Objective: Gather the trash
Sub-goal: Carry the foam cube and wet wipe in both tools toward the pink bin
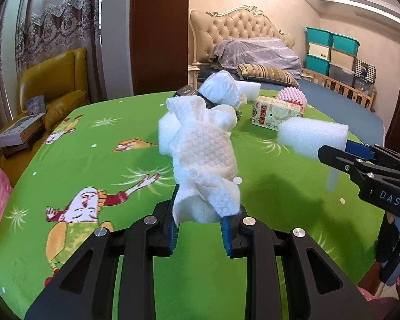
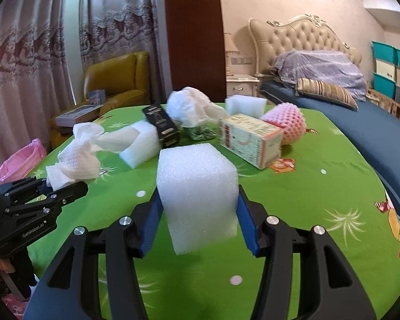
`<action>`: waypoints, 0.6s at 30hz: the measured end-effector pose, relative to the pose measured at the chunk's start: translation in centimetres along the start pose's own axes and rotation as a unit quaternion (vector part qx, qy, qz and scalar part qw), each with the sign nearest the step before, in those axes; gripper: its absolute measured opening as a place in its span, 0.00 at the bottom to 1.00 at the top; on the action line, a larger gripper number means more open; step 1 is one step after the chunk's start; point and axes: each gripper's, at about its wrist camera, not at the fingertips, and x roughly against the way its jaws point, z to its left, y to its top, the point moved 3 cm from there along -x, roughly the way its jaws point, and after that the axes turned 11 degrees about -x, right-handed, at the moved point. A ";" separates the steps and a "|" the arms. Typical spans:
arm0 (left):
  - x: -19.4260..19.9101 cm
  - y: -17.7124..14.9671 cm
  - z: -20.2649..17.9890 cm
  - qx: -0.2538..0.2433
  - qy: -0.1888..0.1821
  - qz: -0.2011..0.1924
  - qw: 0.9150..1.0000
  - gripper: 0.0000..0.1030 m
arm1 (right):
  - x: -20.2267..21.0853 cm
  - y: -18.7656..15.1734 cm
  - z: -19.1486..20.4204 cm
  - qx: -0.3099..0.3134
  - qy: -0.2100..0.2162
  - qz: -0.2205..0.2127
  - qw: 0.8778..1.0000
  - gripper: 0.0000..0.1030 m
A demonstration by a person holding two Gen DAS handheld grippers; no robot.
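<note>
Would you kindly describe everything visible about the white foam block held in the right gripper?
The white foam block is a roughly cubic chunk of soft-looking, fine-celled packing foam with clean cut faces. The right gripper clamps it, one blue jaw on each side face. It hangs clear of the green tablecloth, roughly upright, touching nothing but the jaws.
</note>
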 end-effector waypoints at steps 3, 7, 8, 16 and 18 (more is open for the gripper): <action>0.7 -0.5 0.6 0.005 0.001 -0.001 1.000 0.23 | 0.1 -0.3 1.0 0.013 0.005 0.001 1.000 0.50; 1.5 -1.3 1.6 0.014 -0.001 -0.001 1.000 0.23 | 0.1 -0.9 2.7 0.034 0.017 0.007 0.999 0.50; 1.8 -1.5 1.9 0.016 0.000 -0.002 1.000 0.23 | 0.1 -1.1 3.3 0.042 0.018 0.008 0.999 0.50; 4.1 -3.2 4.3 0.030 0.010 -0.007 0.999 0.23 | -0.3 -2.0 7.3 0.088 0.037 0.016 0.995 0.50; 4.5 -3.7 4.8 0.032 0.013 -0.006 0.999 0.23 | -0.4 -2.1 8.1 0.097 0.044 0.020 0.994 0.50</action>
